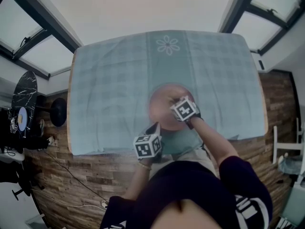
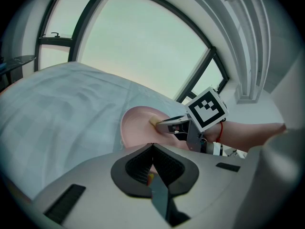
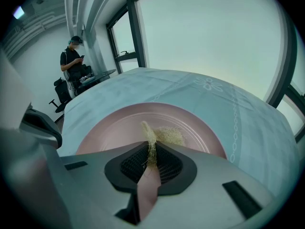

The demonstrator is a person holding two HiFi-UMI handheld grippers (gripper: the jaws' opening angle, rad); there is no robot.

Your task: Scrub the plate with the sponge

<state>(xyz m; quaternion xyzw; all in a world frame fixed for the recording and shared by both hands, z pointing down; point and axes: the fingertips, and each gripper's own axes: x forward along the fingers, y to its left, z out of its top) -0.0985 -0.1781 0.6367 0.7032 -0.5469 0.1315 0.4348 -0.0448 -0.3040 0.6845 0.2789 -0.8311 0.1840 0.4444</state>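
My left claw is clenched on the near rim of the pink plate; a sliver of pink shows squeezed between its dark pads. From the head view, that left claw comes onto the plate from about 7 o'clock. My right claw reaches over the plate's face from about 4 o'clock, its marker cube tipped up toward me. The right claw is clamped on the sponge, a pale, straw-coloured fibrous pad. A tuft of it is pinched between the pads, and the rest spreads onto the plate just past the jaw tips, near the middle of the dish. From the left gripper view, the right claw comes in from 3 o'clock with the sponge as a small yellowish tip pressed to the plate's face, and a red cord circles my wrist behind it. The plate sits in the near middle of the table, which is covered with a pale blue checked cloth bearing a white flower motif at 12 o'clock. In the right gripper view, a person stands well apart from the table at about 10 o'clock, beside a window.
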